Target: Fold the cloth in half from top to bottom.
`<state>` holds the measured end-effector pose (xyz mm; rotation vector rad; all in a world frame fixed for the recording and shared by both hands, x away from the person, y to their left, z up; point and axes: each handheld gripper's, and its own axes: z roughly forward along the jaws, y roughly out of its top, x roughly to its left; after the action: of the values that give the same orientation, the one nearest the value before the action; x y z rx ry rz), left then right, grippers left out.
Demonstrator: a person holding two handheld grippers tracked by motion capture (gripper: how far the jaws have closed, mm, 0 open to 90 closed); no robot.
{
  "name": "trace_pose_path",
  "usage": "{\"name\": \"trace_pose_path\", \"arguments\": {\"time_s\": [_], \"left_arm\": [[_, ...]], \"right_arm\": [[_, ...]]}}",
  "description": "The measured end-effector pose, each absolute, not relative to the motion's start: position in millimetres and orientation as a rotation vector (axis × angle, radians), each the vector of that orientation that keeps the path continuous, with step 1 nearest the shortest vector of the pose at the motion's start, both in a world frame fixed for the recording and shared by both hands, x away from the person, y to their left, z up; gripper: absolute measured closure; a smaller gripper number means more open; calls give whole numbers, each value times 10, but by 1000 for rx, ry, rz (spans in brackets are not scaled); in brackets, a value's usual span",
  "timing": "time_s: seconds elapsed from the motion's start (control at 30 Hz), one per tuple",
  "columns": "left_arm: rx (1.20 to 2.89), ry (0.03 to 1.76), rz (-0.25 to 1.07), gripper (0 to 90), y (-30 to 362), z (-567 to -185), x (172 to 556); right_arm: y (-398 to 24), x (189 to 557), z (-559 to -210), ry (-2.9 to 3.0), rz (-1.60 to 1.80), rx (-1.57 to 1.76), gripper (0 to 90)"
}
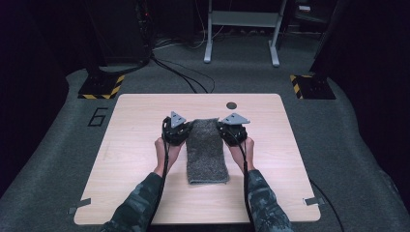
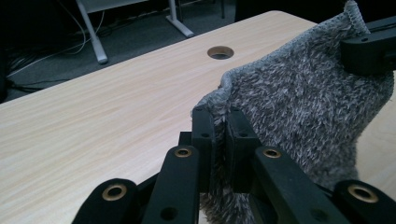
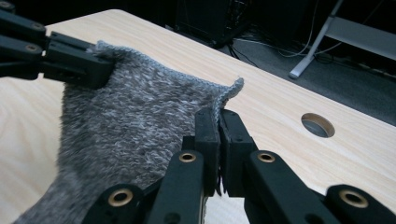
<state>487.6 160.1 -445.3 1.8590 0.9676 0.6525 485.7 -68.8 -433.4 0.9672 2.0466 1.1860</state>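
Biggest risk: you could lose a corner of the grey fuzzy towel [image 1: 207, 150]. Each grip bites only the hemmed edge, so a sharp tug apart would pull the pile out of one pair of jaws and drop that side back on the wooden table [image 1: 140, 145].
Second risk: uneven lifting. If one of your hands rises faster, the far edge tilts and the cloth will fold crooked or bunch.
Third risk: drag. The near end lies flat on the table, and pulling it across the top may skew or wrinkle it.
Smaller risk: the round cable hole [image 1: 231, 105] sits just beyond the far edge; a corner laid there could sag in.
Towel, place: middle of the table, between your hands, far edge raised, near end resting flat.
Towel, look: long narrow rectangle, mottled grey shaggy pile, thin stitched hem, soft and limp, sagging between the two grips.
Left gripper [image 2: 219, 122]: clenched on the towel's far left corner.
Right gripper [image 3: 218, 122]: clenched on the far right corner.
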Motion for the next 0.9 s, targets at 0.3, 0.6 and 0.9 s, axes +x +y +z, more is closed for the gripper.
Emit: {"name": "trace_pose_path", "arguments": {"time_s": [0.3,0.6,0.9], "left_arm": [[1881,913,638,831,1625,-4518,4648],[1920,884,632,826,1596,-4622,4464],[1955,876,603,824,1542,-4742,4331]], "right_arm": [[-773,4619,-4410,2071,1218,912,865],[-816,4433,-4587,2101,1183,871,860],[-887,4338,-4770,2126,1202,929,860]]}}
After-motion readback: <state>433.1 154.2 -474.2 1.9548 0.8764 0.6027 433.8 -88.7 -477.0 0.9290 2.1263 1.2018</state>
